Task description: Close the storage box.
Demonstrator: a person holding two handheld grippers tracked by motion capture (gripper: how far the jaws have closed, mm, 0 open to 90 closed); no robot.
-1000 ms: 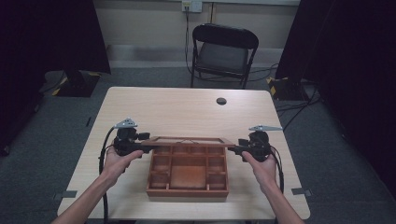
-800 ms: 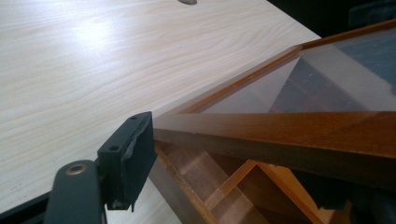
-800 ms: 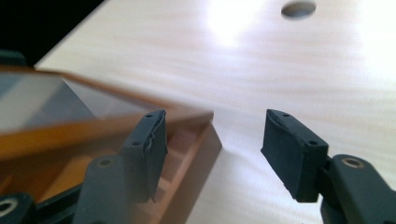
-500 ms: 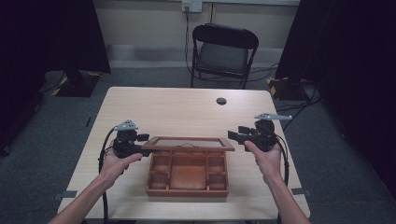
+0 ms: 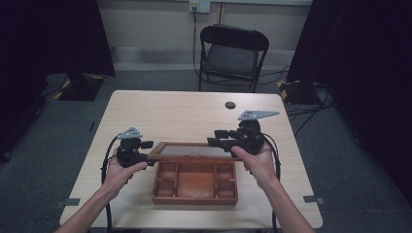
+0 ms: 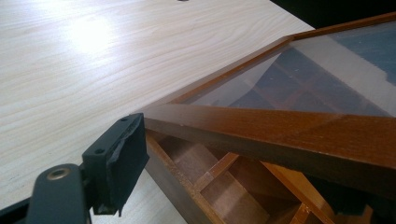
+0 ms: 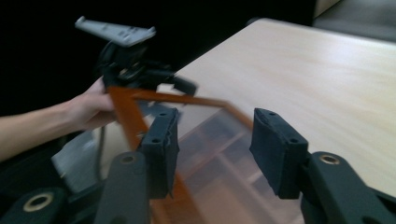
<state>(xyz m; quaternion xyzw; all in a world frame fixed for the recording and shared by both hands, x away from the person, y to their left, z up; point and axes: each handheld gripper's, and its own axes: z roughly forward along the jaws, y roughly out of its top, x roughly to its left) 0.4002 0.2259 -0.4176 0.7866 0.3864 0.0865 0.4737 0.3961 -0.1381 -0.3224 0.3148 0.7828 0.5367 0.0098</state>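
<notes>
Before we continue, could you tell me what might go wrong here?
The glass lid is raised over the wooden box, its left corner between the left hand-held gripper's just-opening jaws; it could drop and slam. The right hand-held gripper, its jaws just closing on nothing, hovers clear and may not catch it.

A wooden compartment box [image 5: 195, 184] is seen on the table [image 5: 165, 111], its glass-paned lid [image 5: 187, 151] raised at 12 o'clock. The left tool [image 5: 151, 153] is set at the lid's 9 o'clock end; the right tool [image 5: 212, 138] is held above its 3 o'clock end.

High view overhead facing forward, gripper views close, sharing lid [image 5: 192, 150]
</notes>
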